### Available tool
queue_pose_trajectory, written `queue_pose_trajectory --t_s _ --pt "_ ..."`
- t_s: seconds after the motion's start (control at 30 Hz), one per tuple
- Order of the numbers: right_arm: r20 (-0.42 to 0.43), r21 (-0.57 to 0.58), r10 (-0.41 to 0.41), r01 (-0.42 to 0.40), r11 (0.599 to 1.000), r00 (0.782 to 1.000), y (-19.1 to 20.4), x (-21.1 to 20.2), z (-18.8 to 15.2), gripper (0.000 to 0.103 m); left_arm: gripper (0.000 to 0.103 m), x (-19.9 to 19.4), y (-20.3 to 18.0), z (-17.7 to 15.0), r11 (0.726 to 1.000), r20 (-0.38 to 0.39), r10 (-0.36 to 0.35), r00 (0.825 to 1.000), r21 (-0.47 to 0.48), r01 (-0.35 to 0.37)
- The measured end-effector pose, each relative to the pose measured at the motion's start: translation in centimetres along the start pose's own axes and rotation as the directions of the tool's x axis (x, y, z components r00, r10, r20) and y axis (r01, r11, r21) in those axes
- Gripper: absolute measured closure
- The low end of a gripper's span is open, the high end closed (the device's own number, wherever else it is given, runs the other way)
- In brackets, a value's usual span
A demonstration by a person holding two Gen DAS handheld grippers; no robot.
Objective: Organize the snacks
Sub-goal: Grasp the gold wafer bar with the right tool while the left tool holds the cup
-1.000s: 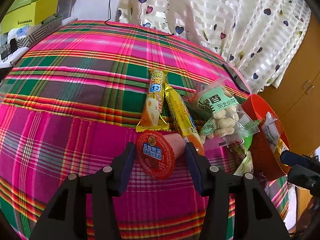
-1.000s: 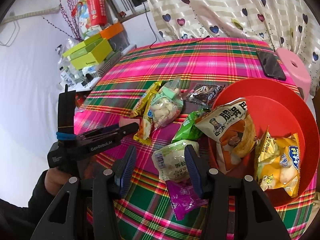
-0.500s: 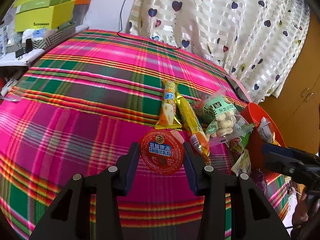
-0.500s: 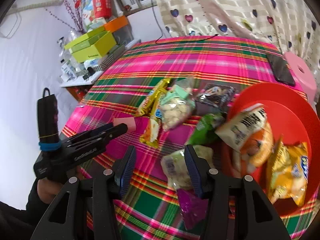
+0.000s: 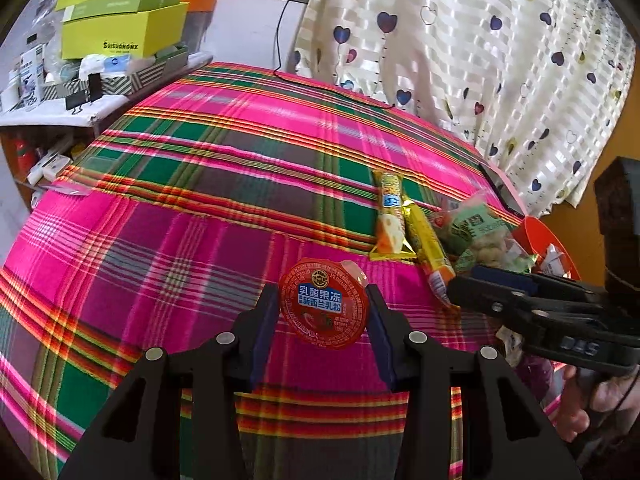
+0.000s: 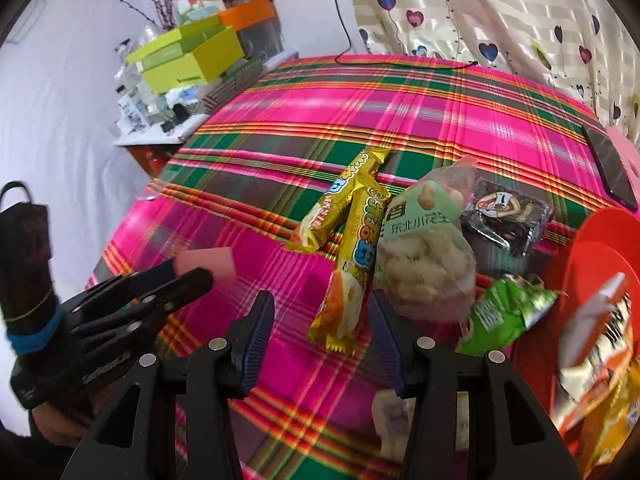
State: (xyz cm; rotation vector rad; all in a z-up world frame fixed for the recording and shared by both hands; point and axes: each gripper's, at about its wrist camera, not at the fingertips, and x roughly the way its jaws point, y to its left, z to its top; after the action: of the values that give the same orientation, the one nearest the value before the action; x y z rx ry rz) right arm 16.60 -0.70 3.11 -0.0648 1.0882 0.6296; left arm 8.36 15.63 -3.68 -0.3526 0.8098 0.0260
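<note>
Between the blue pads of the left gripper [image 5: 323, 312] sits a red-lidded jelly cup [image 5: 323, 305], clamped on both sides and lifted clear of the plaid tablecloth [image 5: 224, 184], its printed lid facing the camera. The jaws closed in on it during the last second. From the right wrist view the same cup shows as a pale pink body [image 6: 206, 264] at the tip of that gripper, out to the left of the snack pile.

The right gripper [image 6: 322, 320] hangs with its jaws apart and pressing on nothing; the lower end of a yellow snack bar [image 6: 354, 268] lies on the cloth between its pads. A second gold bar [image 6: 340, 204] crosses just beside the first, and a clear bag of peanuts [image 6: 424, 256] touches the bar on its right. Beyond the peanuts lies a dark packet [image 6: 506, 220]; below them, a green packet [image 6: 500, 312] rests against the rim of the red bowl [image 6: 600, 236]. The bowl holds a white-and-orange bag [image 6: 600, 344], blurred. A black phone [image 6: 610, 164] lies near the cloth's far right edge, well apart from the bars. A yellow-green box [image 5: 120, 32] stands on a cluttered shelf beyond the cloth.
</note>
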Motion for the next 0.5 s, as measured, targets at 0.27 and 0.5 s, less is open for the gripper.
queue_pose_trajectory --t_s 0.27,0.5 --pt "-0.05 0.011 -0.059 0.059 0.998 0.997 -0.4 3.3 0.7 0.063 0.059 0.1 0.2 -0.1 1.0 -0.003 -0.003 1.0 0.005 0.003" --pt "-0.006 0.013 -0.076 0.076 0.997 0.997 -0.6 2.2 0.5 0.082 0.059 -0.4 0.0 -0.1 1.0 0.011 -0.018 1.0 0.008 0.018"
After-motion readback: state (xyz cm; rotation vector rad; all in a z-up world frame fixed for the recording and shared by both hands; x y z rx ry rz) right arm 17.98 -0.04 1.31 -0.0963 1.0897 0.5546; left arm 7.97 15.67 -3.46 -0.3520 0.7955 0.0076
